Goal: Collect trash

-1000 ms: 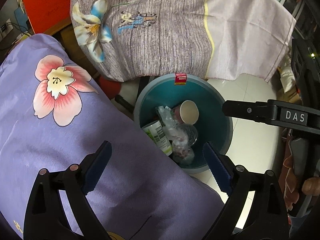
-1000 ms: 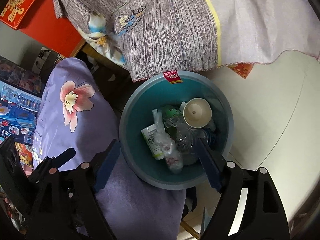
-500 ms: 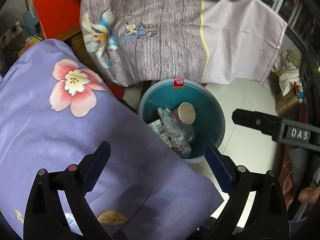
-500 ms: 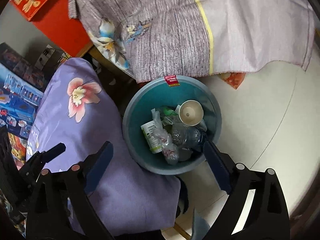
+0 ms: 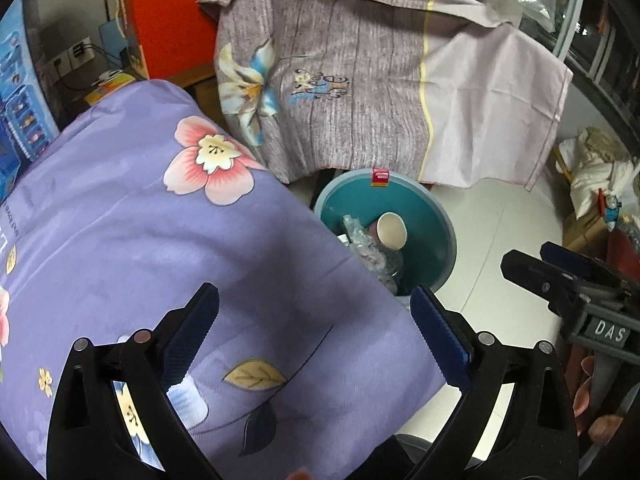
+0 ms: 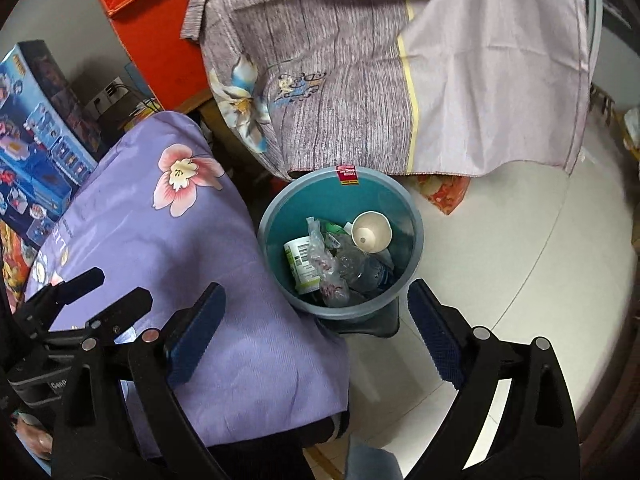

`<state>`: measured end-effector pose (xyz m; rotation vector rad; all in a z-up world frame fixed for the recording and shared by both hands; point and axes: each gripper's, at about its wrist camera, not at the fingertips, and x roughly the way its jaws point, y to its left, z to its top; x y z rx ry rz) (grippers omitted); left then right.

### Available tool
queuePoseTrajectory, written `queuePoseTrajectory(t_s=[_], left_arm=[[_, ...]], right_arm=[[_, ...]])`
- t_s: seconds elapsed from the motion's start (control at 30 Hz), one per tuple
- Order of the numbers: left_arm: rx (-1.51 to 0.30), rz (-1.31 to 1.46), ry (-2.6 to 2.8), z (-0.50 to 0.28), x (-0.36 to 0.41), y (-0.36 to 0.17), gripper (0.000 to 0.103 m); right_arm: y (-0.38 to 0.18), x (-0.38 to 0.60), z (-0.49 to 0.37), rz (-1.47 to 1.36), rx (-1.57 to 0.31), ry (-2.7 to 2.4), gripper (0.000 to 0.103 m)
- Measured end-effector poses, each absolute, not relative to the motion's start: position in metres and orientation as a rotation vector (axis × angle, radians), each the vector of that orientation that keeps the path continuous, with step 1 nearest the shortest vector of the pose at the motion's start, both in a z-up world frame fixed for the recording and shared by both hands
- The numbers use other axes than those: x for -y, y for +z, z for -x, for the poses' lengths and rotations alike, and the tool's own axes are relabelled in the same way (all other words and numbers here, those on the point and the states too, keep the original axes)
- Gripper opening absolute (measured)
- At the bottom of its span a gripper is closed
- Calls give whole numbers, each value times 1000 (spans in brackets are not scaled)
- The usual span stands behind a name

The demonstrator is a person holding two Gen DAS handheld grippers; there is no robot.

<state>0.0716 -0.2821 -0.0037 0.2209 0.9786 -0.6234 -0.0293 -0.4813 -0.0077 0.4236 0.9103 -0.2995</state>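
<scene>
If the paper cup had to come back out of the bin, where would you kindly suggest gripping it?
Grip the paper cup across its open rim, coming from straight above. It lies on top of the other trash in the bin, mouth tilted upward, so one finger could go inside the mouth and one outside; its sides look crowded.

Both mounted behind gripper fingers, looking steeply down from well above. Left wrist view over the purple cloth (image 5: 168, 248), with the teal bin (image 5: 440, 240) partly hidden behind its edge; right wrist view further right, straight into the bin (image 6: 276, 216). Shared: bin, purple cloth (image 6: 168, 240), grey cloth (image 5: 360, 80) beyond.
</scene>
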Motion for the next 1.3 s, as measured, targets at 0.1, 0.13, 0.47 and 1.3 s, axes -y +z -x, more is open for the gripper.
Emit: queuePoseTrajectory(t_s=[0.1, 0.13, 0.47, 1.3], left_arm=[[-980, -205, -612, -67, 274, -2, 97], [-979, -200, -603, -65, 271, -2, 97], [-963, -176, -536, -50, 246, 3, 97], [-955, -181, -484, -44, 224, -7, 99]], right_arm=[[-1, 473, 39, -392, -886, -310, 89], [1, 470, 42, -380, -876, -314, 89], [19, 446, 70, -299, -772, -296, 89], [-11, 426, 62, -271, -824, -280, 91]])
